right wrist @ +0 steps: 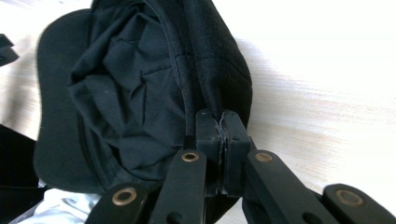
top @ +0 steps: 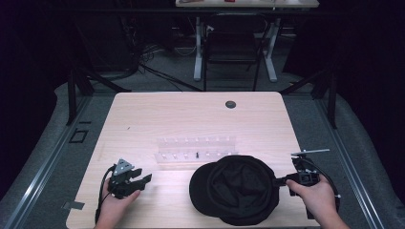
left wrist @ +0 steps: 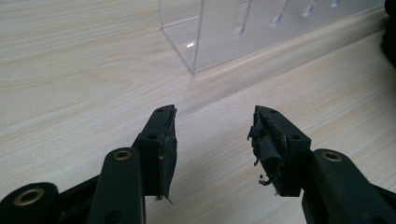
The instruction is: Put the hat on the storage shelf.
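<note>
Nearest the table's front edge, right gripper (top: 281, 181) clamped tight on the back rim of the black cap (top: 235, 188), jaws pressed together with a thin fold of fabric pinched between them. Looks like a grab at the edge on purpose: easiest spot to get a bite on something this floppy, and good for dragging or lifting without crushing the crown. Same grip up close in the right gripper view (right wrist: 220, 140), seam of the cap (right wrist: 140, 93) running straight into the pinch.

Cap sitting upside down, lining up and crumpled, brim pointing toward the left side, resting on the wooden table (top: 157, 114) just in front of the rack. Probably flipped that way so the rim stays reachable.

Over on the left, left gripper (top: 141, 180) parked low near the table, well apart from the cap, jaws spread wide and holding nothing. Pads (left wrist: 266, 144) pretty chewed up, bits of torn rubber hanging off. Guessing it's waiting open to take the brim side once needed, since one pinch alone would leave the cap drooping.

Just behind the cap, clear acrylic rack (top: 196, 148) with slots, near corner of it also ahead of the left jaws (left wrist: 224, 37). Small dark thing standing in one slot, too tiny to tell what.

Farther back, round grommet (top: 230, 104) near the table's far edge, then a chair (top: 232, 47) on the floor beyond.
</note>
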Tool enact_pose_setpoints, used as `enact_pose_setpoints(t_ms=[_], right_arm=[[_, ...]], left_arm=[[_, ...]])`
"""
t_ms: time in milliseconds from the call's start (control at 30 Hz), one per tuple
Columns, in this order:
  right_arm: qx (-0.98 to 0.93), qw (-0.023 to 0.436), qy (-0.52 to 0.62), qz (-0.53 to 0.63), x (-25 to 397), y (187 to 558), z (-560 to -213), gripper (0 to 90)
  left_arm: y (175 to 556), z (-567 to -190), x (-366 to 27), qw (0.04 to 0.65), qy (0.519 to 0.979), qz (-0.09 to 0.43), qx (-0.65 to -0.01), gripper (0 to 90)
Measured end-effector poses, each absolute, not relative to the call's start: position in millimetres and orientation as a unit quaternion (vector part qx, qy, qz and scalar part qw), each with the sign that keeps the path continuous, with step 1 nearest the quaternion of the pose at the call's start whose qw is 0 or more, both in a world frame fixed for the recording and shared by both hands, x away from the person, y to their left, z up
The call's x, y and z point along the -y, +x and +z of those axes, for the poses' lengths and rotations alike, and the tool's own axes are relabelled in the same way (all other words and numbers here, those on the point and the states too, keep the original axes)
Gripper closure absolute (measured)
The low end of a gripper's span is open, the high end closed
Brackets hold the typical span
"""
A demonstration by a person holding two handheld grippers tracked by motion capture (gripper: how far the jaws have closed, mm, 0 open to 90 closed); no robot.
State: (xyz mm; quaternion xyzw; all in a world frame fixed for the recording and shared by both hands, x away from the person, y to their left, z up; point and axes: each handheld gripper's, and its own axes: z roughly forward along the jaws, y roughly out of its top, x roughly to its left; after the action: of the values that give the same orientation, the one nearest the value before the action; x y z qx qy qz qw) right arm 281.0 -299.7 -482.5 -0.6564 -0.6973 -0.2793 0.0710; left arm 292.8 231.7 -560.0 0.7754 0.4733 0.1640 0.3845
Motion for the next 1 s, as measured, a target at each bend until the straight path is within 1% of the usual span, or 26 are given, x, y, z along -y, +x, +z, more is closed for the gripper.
enact_pose_setpoints(t_ms=[300,567,600,1000], right_arm=[[0.691,0.095,-0.651,-0.299,295.4,278.4,-462.7,88.4],[0.672,0.126,-0.639,-0.351,289.7,276.9,-438.2,88.4],[0.668,0.135,-0.633,-0.367,288.1,277.1,-433.1,88.5],[0.663,0.154,-0.61,-0.405,274.5,280.2,-412.8,88.5]], left_arm=[[292.8,-559.9,-232.2,0.383,0.776,0.165,-0.473,50.2],[292.4,-560.0,-231.3,0.383,0.777,0.163,-0.473,50.2],[292.4,-559.9,-231.3,0.383,0.777,0.163,-0.472,50.2],[292.8,-560.2,-231.9,0.383,0.777,0.164,-0.472,50.4]])
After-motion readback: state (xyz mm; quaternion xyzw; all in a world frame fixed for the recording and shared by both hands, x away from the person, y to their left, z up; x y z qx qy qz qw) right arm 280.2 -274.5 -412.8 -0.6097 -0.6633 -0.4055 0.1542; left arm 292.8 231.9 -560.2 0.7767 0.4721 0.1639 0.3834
